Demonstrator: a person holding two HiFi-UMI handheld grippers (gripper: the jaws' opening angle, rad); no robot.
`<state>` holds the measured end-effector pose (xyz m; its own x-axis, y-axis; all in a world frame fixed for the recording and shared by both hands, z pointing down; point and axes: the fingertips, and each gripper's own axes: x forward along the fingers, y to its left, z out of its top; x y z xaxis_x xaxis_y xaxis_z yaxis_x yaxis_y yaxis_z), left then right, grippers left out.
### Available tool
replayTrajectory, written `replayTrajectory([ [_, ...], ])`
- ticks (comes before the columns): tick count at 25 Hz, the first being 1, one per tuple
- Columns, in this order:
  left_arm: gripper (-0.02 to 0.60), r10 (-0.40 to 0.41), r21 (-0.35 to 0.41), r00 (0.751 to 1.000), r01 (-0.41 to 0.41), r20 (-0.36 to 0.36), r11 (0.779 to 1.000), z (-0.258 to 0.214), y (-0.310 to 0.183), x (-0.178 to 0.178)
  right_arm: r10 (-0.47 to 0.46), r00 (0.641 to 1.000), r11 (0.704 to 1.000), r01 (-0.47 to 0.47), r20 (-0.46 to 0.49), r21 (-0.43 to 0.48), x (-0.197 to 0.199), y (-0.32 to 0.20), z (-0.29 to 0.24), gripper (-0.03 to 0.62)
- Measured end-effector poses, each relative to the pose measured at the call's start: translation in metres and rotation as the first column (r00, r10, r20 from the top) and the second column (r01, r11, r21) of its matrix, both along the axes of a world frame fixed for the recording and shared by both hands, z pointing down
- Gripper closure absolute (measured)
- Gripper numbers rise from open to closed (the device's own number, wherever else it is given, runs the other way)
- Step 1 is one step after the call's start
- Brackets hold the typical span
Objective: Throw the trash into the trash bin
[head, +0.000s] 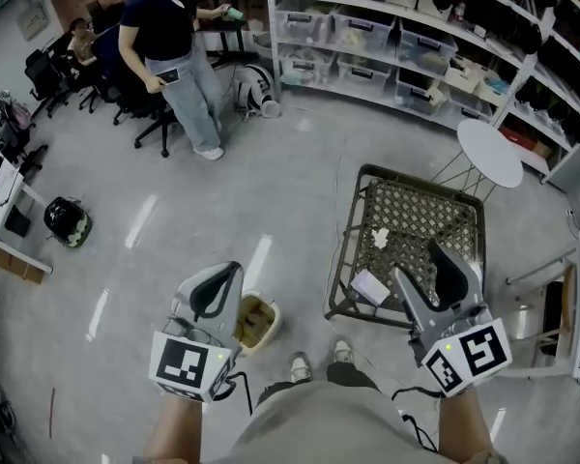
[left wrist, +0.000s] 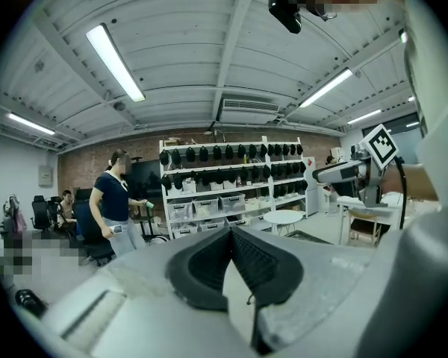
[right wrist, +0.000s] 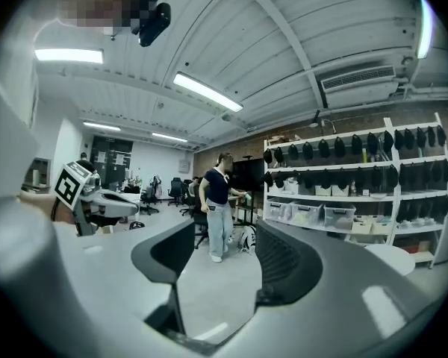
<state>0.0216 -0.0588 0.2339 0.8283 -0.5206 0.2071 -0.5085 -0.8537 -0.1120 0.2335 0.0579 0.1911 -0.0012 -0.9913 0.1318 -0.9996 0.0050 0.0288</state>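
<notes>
- The left hand-held gripper [left wrist: 230, 231] is closed, its pads meeting at the tips with nothing between them.
- The right hand-held gripper [right wrist: 224, 231] is open, its jaws well apart and empty.
- The trash lies on a dark mesh tabletop [head: 464, 222]: a crumpled paper [head: 377, 240] near the middle and a flat white piece [head: 370, 286] by the near edge.
- The right hand-held gripper hangs over that near edge, just beside the flat piece.
- The bin [head: 273, 317] stands on the floor, to the left of the tabletop and just beside the left hand-held gripper.
- A person [head: 174, 37] stands farther off, near the shelves [head: 367, 37].
</notes>
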Motion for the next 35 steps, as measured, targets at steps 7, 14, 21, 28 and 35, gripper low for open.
replayTrajectory([
  [7,0.580,-0.047,0.001,0.999,0.047,0.006,0.999,0.002,-0.014,0.016,-0.036,0.999,0.999,0.036,0.032,-0.015,0.028,-0.023,0.017,0.336],
  [14,0.579,-0.049,-0.005,0.998,0.049,0.032,0.999,0.011,-0.034,0.060,-0.057,0.997,0.996,0.060,0.048,-0.069,0.071,-0.049,0.040,0.336],
  [21,0.579,-0.008,-0.072,0.997,0.014,0.074,0.997,0.046,-0.059,0.118,-0.040,0.998,0.988,0.048,0.055,-0.144,0.125,-0.088,0.092,0.336],
  [28,0.580,0.013,-0.130,0.993,0.002,0.114,0.991,0.090,-0.081,0.170,-0.012,0.995,0.959,0.040,0.102,-0.282,0.173,-0.120,0.189,0.336],
  [35,0.580,-0.018,-0.222,0.990,0.049,0.140,0.974,0.152,-0.097,0.199,0.042,0.987,0.917,0.023,0.153,-0.399,0.201,-0.134,0.280,0.342],
])
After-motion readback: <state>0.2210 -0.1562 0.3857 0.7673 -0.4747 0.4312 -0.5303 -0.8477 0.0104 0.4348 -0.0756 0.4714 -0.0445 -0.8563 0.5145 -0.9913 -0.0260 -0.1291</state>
